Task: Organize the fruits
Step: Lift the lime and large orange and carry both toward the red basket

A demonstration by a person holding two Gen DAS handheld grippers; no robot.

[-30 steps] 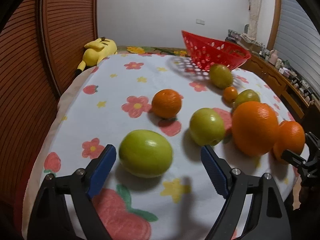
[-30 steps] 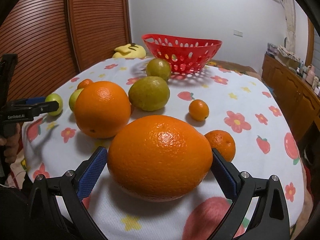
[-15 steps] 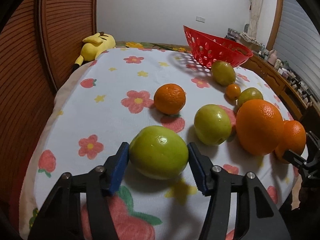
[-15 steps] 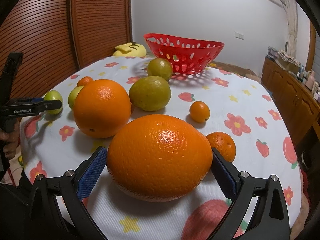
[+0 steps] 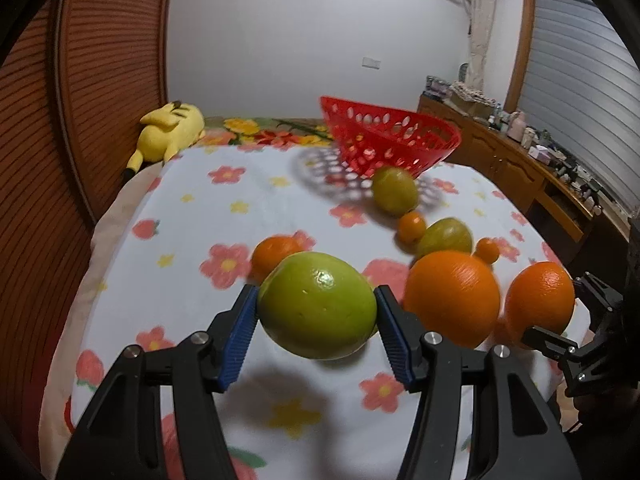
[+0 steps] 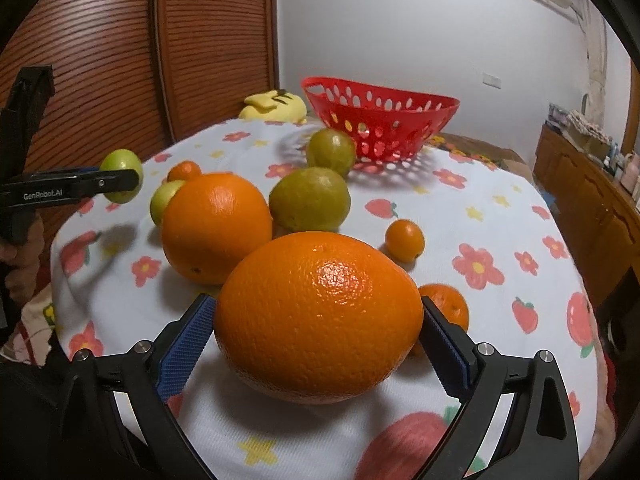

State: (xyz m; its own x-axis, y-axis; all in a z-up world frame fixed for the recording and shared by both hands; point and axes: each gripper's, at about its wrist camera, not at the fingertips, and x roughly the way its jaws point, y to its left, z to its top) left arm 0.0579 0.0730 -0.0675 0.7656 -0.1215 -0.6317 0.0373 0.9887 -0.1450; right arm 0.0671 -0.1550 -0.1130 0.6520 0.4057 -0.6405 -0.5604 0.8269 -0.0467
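Observation:
My left gripper [image 5: 316,293] is shut on a big green fruit [image 5: 316,312] and holds it just above the flowered cloth; its shadow lies below. The same fruit [image 6: 118,160] shows at the far left of the right wrist view. My right gripper [image 6: 316,304] has both blue pads against a large orange [image 6: 320,320] that rests on the cloth. A red basket [image 5: 392,140] stands empty at the far side of the table. Between it and me lie a second large orange [image 6: 216,228], two dull green fruits [image 6: 308,200] and small oranges [image 6: 404,240].
A yellow plush toy [image 5: 170,130] lies at the table's far left corner. Brown slatted doors [image 5: 80,120] close off the left side. A wooden sideboard [image 5: 520,168] with clutter on top runs along the right. A mandarin [image 6: 446,308] sits just behind my right finger.
The left jaws closed in on the green fruit, gripped it and raised it off the cloth. The right gripper and its orange stayed where they were.

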